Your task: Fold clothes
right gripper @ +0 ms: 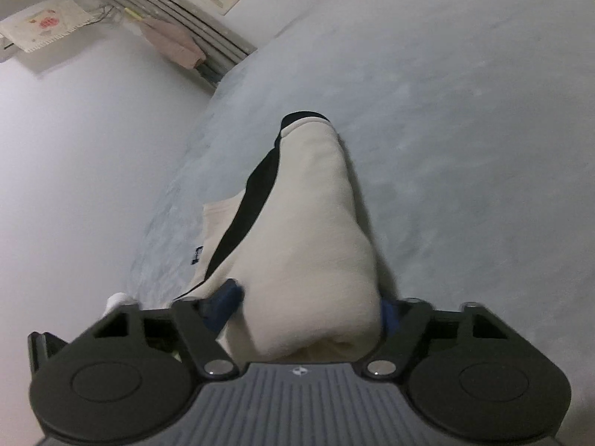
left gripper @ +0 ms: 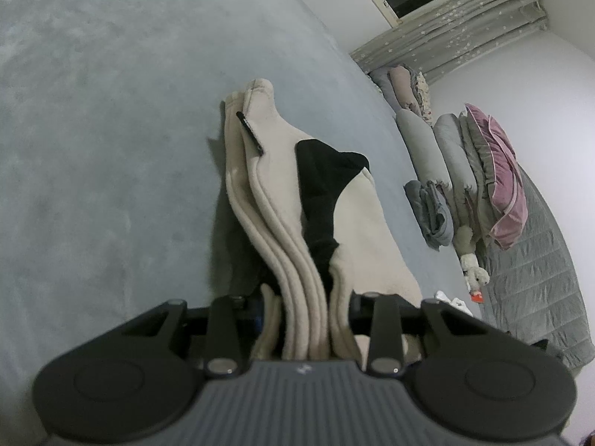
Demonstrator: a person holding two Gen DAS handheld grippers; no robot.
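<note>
The bed point(left gripper: 93, 111) fills the room, its grey cover spread wide under everything. Along its far side, toward three o'clock in the left view, stands a row of pillows point(left gripper: 461, 156) — I count five or so, one pink, though they overlap too much to be sure — with a grey folded pile point(left gripper: 431, 208) and one small plush toy point(left gripper: 472, 264) just beside them.

One cream fleece garment with black panels point(left gripper: 327, 193) is the only piece of clothing being handled. It is bunched into several layers and stretches from each claw straight out toward twelve o'clock, long axis running away from the person, its far end resting or nearly resting on the bed — which of the two I cannot tell.

There are two claws, both on the garment. The left claw point(left gripper: 303, 316) is clamped on a stack of edges, four or five folds of cream showing between its arms. The right claw point(right gripper: 310, 310) is closed around a thick rolled bundle of the same fleece point(right gripper: 308, 223). Neither is nearer; each has its own end in hand.

My guess is a fold in mid-carry. Whether the next move is laying it down or doubling it again, the scene doesn't settle.
</note>
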